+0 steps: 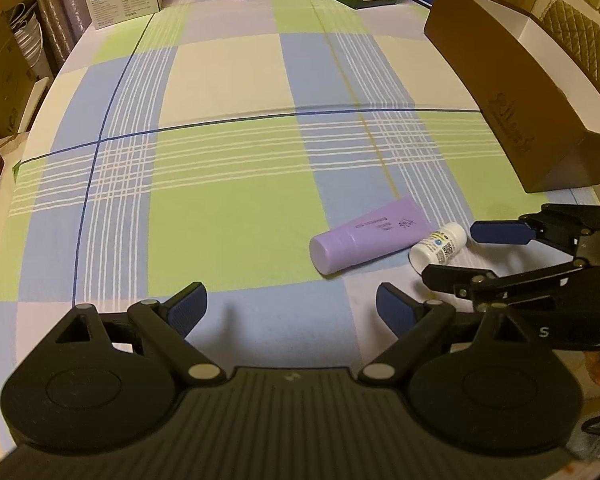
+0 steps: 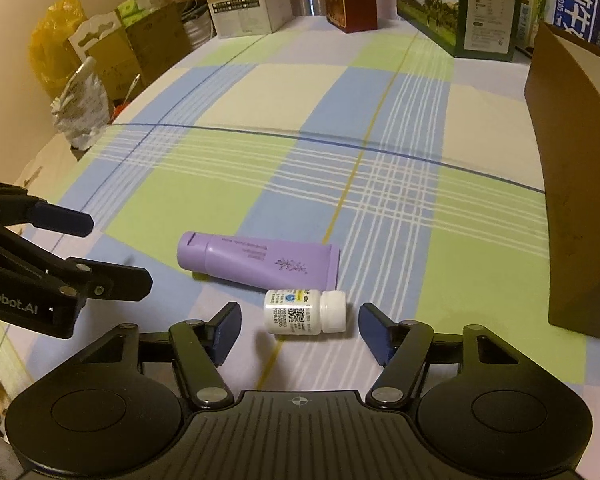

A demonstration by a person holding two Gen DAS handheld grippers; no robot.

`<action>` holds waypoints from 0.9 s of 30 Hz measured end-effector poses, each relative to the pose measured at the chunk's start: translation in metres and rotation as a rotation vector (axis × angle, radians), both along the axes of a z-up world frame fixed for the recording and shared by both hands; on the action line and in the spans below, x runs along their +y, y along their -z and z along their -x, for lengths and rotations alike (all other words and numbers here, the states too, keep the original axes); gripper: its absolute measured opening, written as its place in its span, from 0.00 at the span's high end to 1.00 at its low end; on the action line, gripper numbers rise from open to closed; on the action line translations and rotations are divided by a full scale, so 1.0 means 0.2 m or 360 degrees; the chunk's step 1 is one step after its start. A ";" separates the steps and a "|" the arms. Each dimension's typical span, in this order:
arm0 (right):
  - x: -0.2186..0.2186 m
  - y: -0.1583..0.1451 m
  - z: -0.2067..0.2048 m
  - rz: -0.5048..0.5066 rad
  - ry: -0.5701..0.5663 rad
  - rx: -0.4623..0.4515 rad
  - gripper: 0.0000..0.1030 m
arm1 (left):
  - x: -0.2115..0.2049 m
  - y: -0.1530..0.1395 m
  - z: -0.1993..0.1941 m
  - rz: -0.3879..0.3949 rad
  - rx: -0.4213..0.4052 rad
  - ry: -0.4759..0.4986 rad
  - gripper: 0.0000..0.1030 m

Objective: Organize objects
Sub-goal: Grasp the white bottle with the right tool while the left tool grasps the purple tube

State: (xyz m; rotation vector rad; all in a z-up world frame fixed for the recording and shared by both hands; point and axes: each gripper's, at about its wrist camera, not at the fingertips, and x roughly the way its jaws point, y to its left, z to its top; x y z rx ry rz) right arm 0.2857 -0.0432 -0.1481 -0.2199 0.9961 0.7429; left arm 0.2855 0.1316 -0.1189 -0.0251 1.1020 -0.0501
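Note:
A small white pill bottle (image 2: 304, 312) lies on its side on the checked tablecloth (image 2: 228, 208), cap to the right. It touches a lilac tube (image 2: 260, 262) lying just behind it. My right gripper (image 2: 300, 314) straddles the bottle. Its blue pads (image 2: 226, 330) stand a little off each end and do not touch it, so it is open. In the left wrist view the bottle (image 1: 438, 246) and tube (image 1: 368, 236) lie ahead to the right, with the right gripper (image 1: 450, 253) around the bottle. My left gripper (image 1: 292, 304) is open over bare cloth, holding nothing.
An open brown cardboard box (image 1: 500, 92) stands at the right of the table, close to the bottle. Printed cartons (image 2: 456, 8) line the far edge. Bags and boxes (image 2: 100, 52) crowd the floor off the left edge. The left gripper (image 2: 118, 252) hangs left of the tube.

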 end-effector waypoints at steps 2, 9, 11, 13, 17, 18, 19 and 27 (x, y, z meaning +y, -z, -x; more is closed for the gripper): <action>0.01 0.01 -0.01 0.0005 -0.0008 0.0006 0.42 | 0.00 0.00 -0.01 0.0003 0.0004 0.0006 0.13; 0.00 0.03 -0.03 0.0004 0.0001 0.0031 0.57 | -0.01 0.02 -0.05 -0.0003 0.0015 0.0055 0.13; -0.01 0.03 -0.04 0.0000 0.0020 0.0039 0.57 | -0.01 0.02 -0.07 -0.0007 0.0017 0.0076 0.13; -0.04 0.02 -0.05 0.0003 0.0052 0.0041 0.57 | -0.02 0.03 -0.08 -0.0011 0.0019 0.0097 0.13; -0.12 0.01 -0.07 0.0002 0.0145 0.0057 0.57 | -0.04 0.05 -0.12 -0.0011 0.0020 0.0148 0.13; -0.14 0.01 -0.07 0.0001 0.0169 0.0062 0.57 | -0.05 0.05 -0.13 -0.0009 0.0019 0.0169 0.13; -0.17 0.00 -0.08 -0.0001 0.0193 0.0069 0.57 | -0.06 0.06 -0.14 -0.0009 0.0020 0.0190 0.13; -0.38 -0.02 -0.09 0.0006 0.0390 0.0093 0.57 | -0.18 0.14 -0.22 -0.0038 -0.0013 0.0491 0.14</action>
